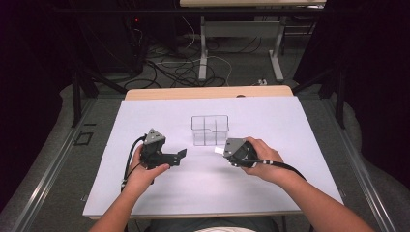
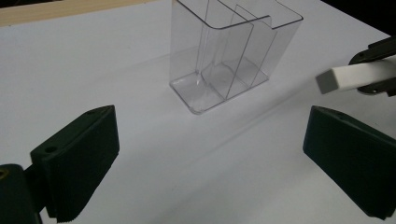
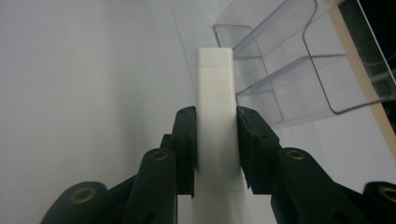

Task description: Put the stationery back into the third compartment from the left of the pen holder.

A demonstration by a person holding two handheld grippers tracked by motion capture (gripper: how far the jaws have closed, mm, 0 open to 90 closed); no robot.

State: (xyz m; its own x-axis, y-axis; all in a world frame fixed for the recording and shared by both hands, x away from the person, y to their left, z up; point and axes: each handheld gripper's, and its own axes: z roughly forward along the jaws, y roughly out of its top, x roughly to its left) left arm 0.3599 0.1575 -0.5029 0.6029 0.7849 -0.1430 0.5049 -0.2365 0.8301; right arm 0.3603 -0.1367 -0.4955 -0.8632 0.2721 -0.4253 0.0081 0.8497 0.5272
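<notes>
A clear plastic organizer point(image 1: 209, 129) with several compartments stands empty near the middle of the white table point(image 1: 270, 179). My right gripper point(image 1: 223, 151) is shut on a white rectangular bar point(image 3: 214, 116), held just off the table to the right of and a little nearer than the organizer point(image 3: 289, 79). The bar's end point(image 2: 355, 77) points toward my left gripper point(image 1: 181, 155). That gripper is open with nothing between its fingers point(image 2: 79, 158), and it faces the organizer point(image 2: 229, 51) from the front left.
The table's far wooden edge point(image 1: 208, 92) lies behind the organizer. Beyond it are table legs point(image 1: 203, 48) and loose cables point(image 1: 179, 67) on the floor. Metal rails point(image 1: 43, 179) run along both sides of the table.
</notes>
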